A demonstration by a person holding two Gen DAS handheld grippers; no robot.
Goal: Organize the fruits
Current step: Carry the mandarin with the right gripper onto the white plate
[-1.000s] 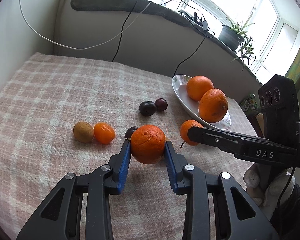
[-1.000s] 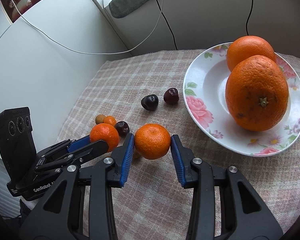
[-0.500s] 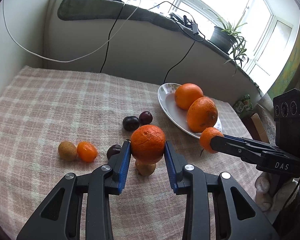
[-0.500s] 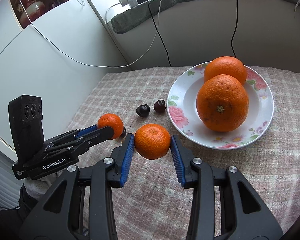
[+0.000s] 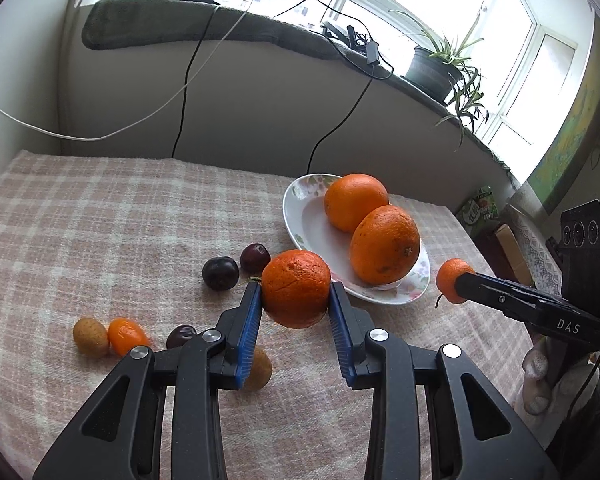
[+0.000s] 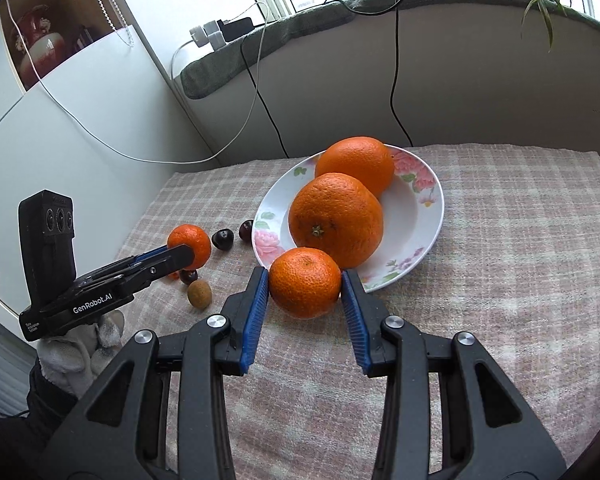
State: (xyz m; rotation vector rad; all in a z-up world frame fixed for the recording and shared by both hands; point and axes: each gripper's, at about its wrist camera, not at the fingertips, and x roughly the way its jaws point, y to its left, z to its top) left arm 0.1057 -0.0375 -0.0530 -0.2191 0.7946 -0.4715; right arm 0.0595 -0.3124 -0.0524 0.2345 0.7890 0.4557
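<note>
- Checked pink tablecloth (image 5: 100, 220) covers the table under a window sill with trailing cables and a potted plant (image 5: 440, 68) — daylight comes from behind.
- Far left on the cloth lie a brown longan (image 5: 90, 336) touching a kumquat (image 5: 126, 336); a dark cherry (image 5: 182, 335) sits just beside them, and a second longan (image 5: 260, 368) shows under the left gripper's finger.
- Two more cherries (image 5: 236, 266) rest near the rim of the floral plate (image 5: 304, 216), which already holds two large oranges (image 5: 370, 224).
- Left gripper (image 5: 296, 300) is clamped on a rough-skinned mandarin (image 5: 296, 292), carried clear of the cloth just short of the plate's near rim.
- Right gripper (image 6: 305, 288) is clamped on a smoother mandarin (image 6: 305, 282), hanging at the plate's front edge, close against the nearer orange.
- Since a second ago both mandarins have risen off the cloth and closed on the plate — the carry looks nearly done, with release likely next.
- Both mandarins are near-round, slightly flattened, with no clear long axis; the right one's stem dimple faces up and away, while the left one's stem end cannot be made out.
</note>
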